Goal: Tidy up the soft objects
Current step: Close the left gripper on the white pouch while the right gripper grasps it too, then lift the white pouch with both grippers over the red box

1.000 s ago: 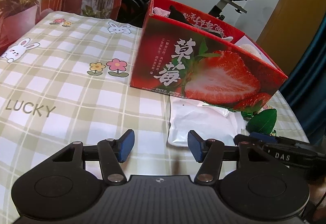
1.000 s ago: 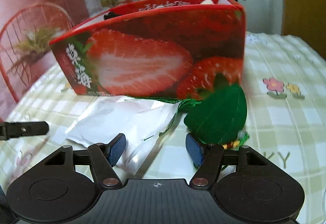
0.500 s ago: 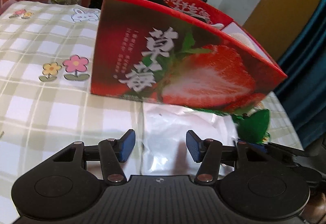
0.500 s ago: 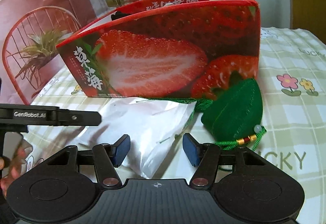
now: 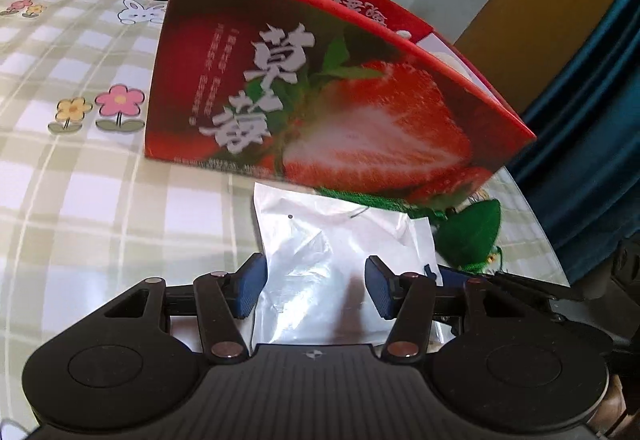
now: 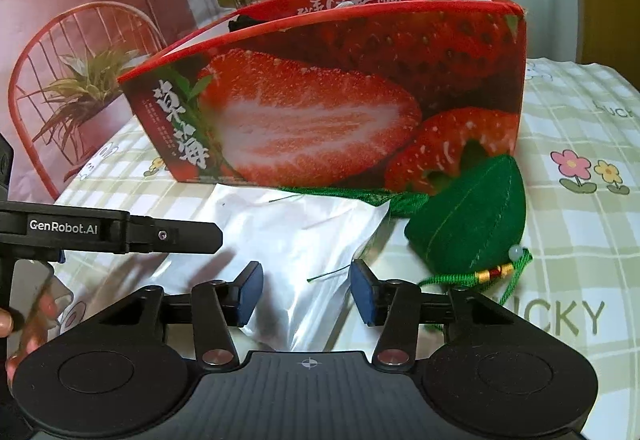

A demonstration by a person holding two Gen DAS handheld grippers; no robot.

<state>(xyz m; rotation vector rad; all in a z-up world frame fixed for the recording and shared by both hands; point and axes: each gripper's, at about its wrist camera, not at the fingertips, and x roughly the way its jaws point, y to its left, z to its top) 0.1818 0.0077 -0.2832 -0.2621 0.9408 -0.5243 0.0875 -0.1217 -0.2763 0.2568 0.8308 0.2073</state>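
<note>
Left wrist view: one left gripper (image 5: 312, 290), jaws wide apart and holding nothing, hangs low over one white plastic bag (image 5: 340, 252) lying on the checked tablecloth (image 5: 80, 199). The bag's near end lies between the two blue pads (image 5: 250, 290) without visibly touching either. One red strawberry box (image 5: 320, 95) stands just behind the bag, and one green leaf-shaped pouch (image 5: 474, 236) lies beside the bag at the box's right corner. Items inside the box are too hidden to count.

Right wrist view: one right gripper (image 6: 304, 294), likewise wide open and empty, faces the same bag (image 6: 280, 248), whose near corner reaches between its pads (image 6: 362, 296). The box (image 6: 340, 103) stands behind; the pouch (image 6: 472, 220), with a green cord and beads (image 6: 496, 272), touches the box's front and sits just right of the bag. The left gripper's black finger (image 6: 120, 232) crosses above the bag's left part.
</note>
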